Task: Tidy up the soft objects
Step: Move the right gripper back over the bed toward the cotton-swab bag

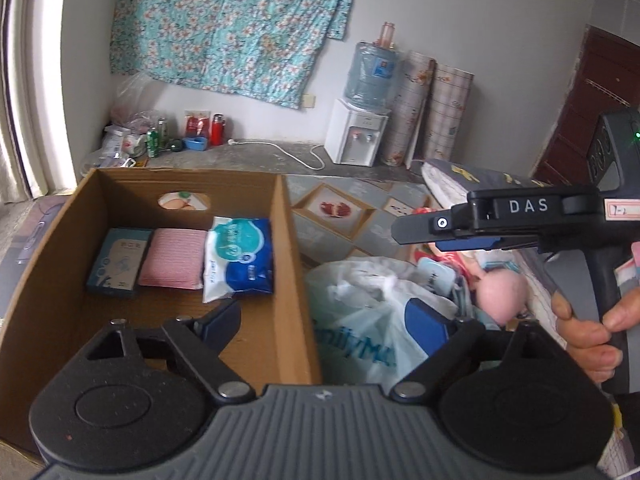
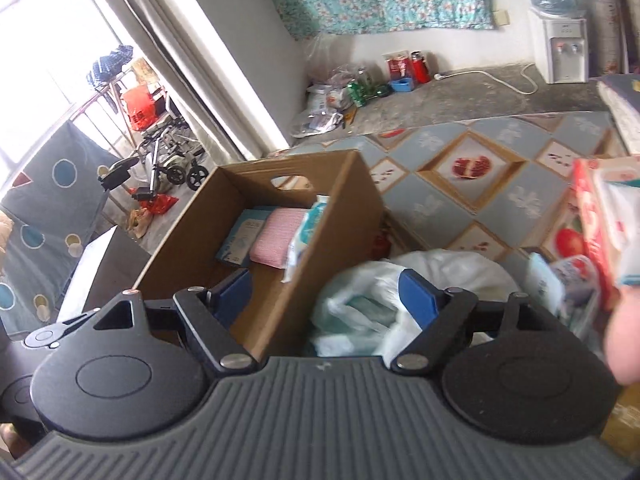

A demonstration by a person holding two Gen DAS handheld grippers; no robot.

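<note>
— Where's the left wrist camera looking from?
— From just behind its own two fingers, tilted down, close over the near end of the cardboard box, facing the far wall with the floral cloth.
— And the right wrist one?
— Same downward tilt, a little to the right of the box, over the white plastic bag, angled more toward the window.
— What do they share?
— The box, the bag, the patterned mat, the water dispenser.

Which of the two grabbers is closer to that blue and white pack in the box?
Left. The left gripper hangs open just in front of the blue and white pack, straddling the cardboard box wall. The right gripper is off to the side, above the white plastic bag.
</note>
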